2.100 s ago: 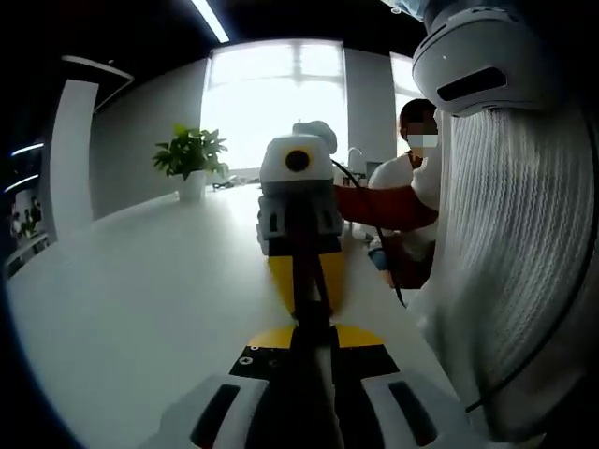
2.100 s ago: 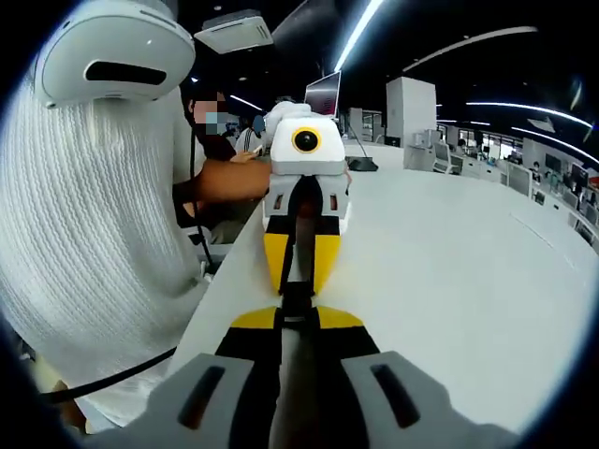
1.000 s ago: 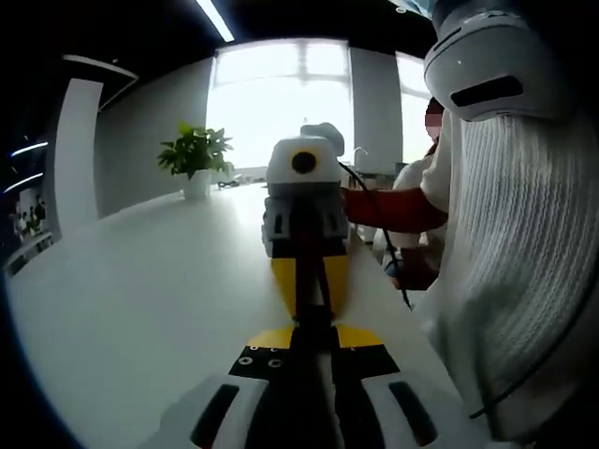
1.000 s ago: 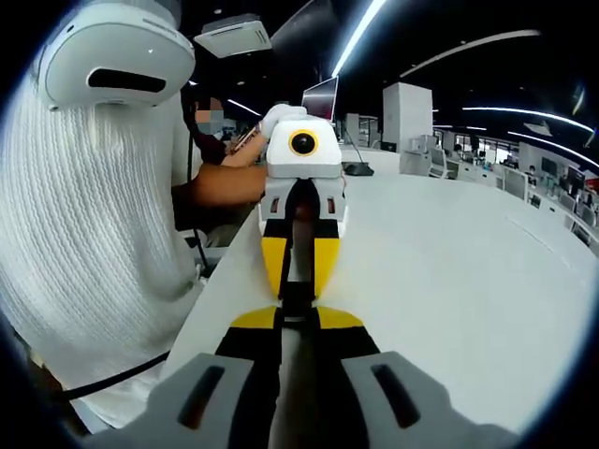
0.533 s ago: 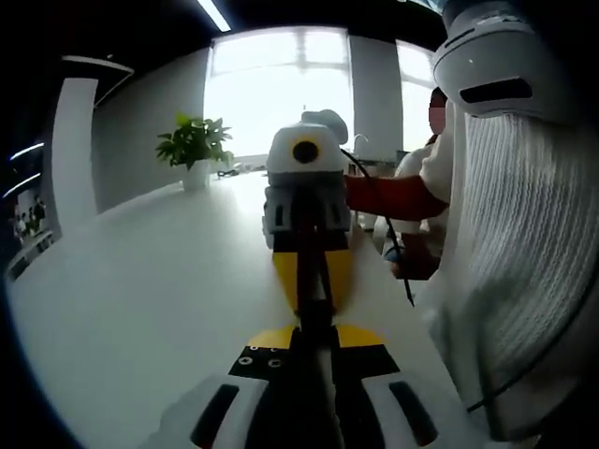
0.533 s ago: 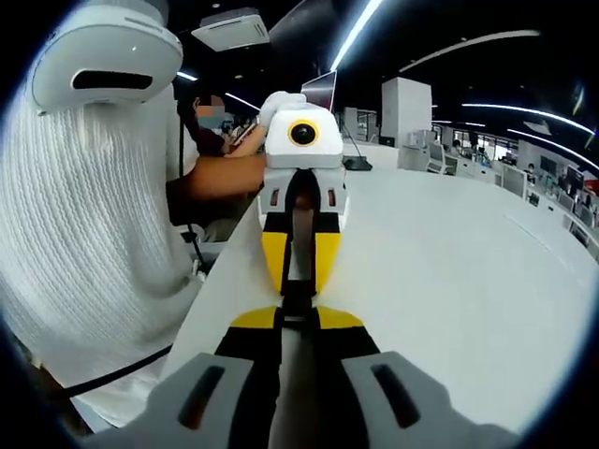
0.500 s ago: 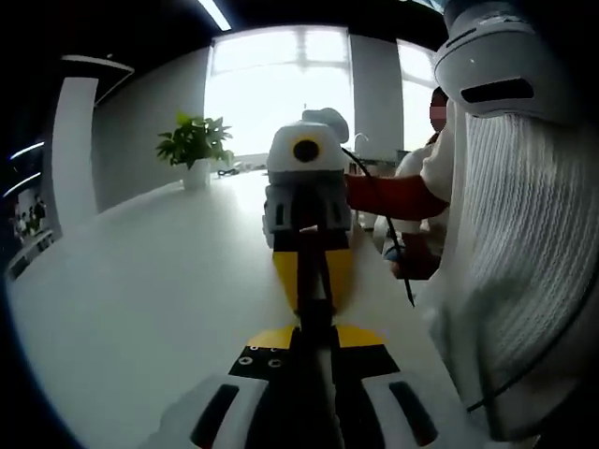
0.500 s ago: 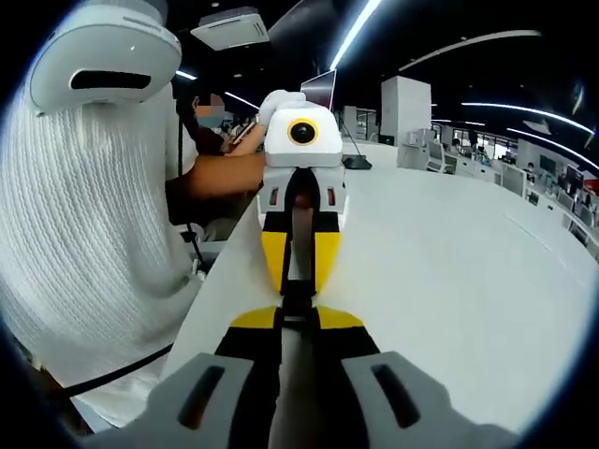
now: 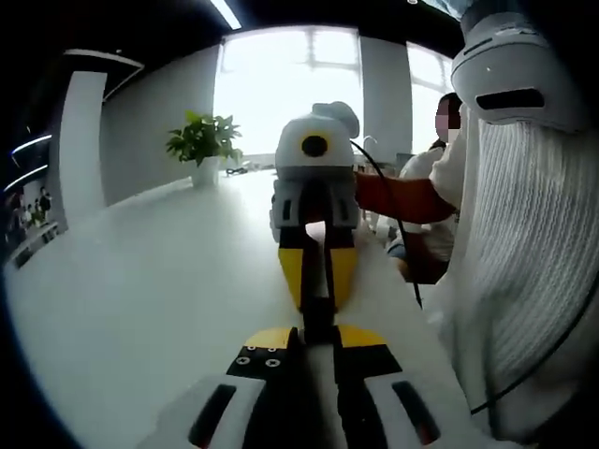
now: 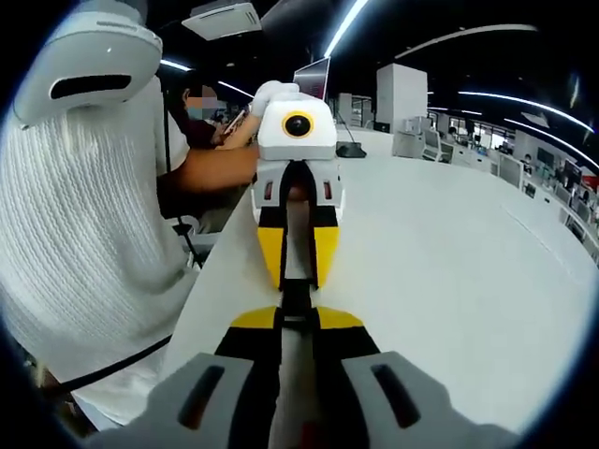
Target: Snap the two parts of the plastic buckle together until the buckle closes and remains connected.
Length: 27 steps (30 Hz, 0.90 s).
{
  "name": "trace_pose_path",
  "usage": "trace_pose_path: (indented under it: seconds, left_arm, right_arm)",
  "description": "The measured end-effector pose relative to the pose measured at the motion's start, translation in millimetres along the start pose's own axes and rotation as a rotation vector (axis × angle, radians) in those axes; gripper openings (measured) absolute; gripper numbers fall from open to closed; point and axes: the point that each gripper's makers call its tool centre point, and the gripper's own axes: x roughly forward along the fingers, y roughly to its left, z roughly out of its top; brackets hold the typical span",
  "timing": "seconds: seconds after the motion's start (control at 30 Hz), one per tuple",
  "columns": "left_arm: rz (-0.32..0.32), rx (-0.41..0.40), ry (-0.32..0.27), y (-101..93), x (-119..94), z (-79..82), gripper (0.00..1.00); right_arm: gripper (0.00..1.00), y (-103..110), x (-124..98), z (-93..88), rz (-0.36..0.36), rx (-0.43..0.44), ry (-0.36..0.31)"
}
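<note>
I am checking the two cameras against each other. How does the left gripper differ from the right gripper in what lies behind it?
In the right gripper view, the left gripper stands before a dim office with a monitor; in the left gripper view, the right gripper stands before bright windows and a potted plant. Both face each other tip to tip above the white table, jaws closed on something dark between them.

Left gripper view: window [image 9: 285, 89] at top centre blown out, strong backlight; table [image 9: 140, 281] bright with soft glare. Right gripper view: dim hall, ceiling strip lights [image 10: 351, 23] at top. Both: straight lines bend toward edges; near foreground at bottom soft.
</note>
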Motion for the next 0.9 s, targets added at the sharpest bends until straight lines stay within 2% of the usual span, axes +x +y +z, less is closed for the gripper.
trace_pose_path:
  seconds: [0.2, 0.5, 0.67, 0.9]
  left_arm:
    - [0.014, 0.004, 0.003, 2.5, -3, -1.4, 0.20]
    - [0.043, -0.006, -0.030, 3.7, -8, 2.4, 0.20]
    - [0.072, 0.002, -0.024, 4.9, -16, 4.5, 0.20]
    - [0.091, -0.015, -0.013, 5.6, -16, -0.5, 0.21]
  right_arm:
    - [0.12, -2, 1, -0.1, 0.001, 0.001, 0.007]
    - [0.12, -5, 0, -0.2, 0.002, -0.002, 0.017]
    - [0.12, -6, 0, -0.6, 0.008, -0.004, 0.025]
    - [0.12, -11, 0, -0.3, 0.006, 0.001, 0.025]
